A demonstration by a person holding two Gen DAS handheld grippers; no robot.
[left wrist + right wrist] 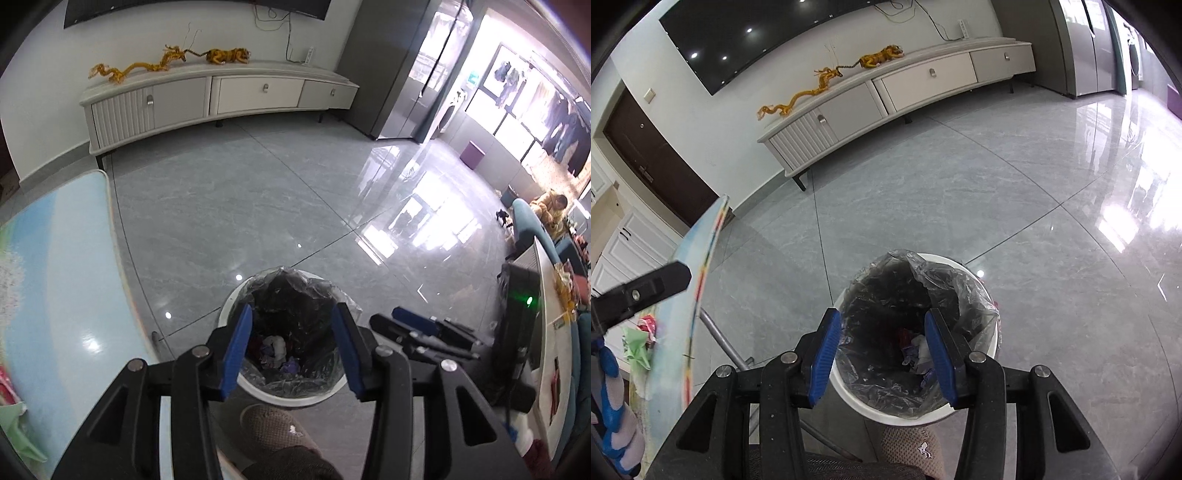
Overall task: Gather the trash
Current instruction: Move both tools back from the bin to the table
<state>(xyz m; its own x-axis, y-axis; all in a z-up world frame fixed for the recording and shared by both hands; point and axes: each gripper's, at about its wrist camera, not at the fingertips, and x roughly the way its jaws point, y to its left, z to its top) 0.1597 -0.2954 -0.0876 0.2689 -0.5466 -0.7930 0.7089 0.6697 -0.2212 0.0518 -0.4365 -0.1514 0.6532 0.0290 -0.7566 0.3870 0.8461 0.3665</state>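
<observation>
A white trash bin lined with a clear plastic bag stands on the floor; it also shows in the right wrist view. Crumpled trash lies at its bottom, also in the right wrist view. My left gripper is open and empty above the bin. My right gripper is open and empty above the bin; it shows beside the bin in the left wrist view. More trash lies on the table at the left.
A light blue table stands left of the bin, seen edge-on in the right wrist view. A slippered foot is just before the bin. A white TV cabinet lines the far wall. Furniture with cluttered items is at the right.
</observation>
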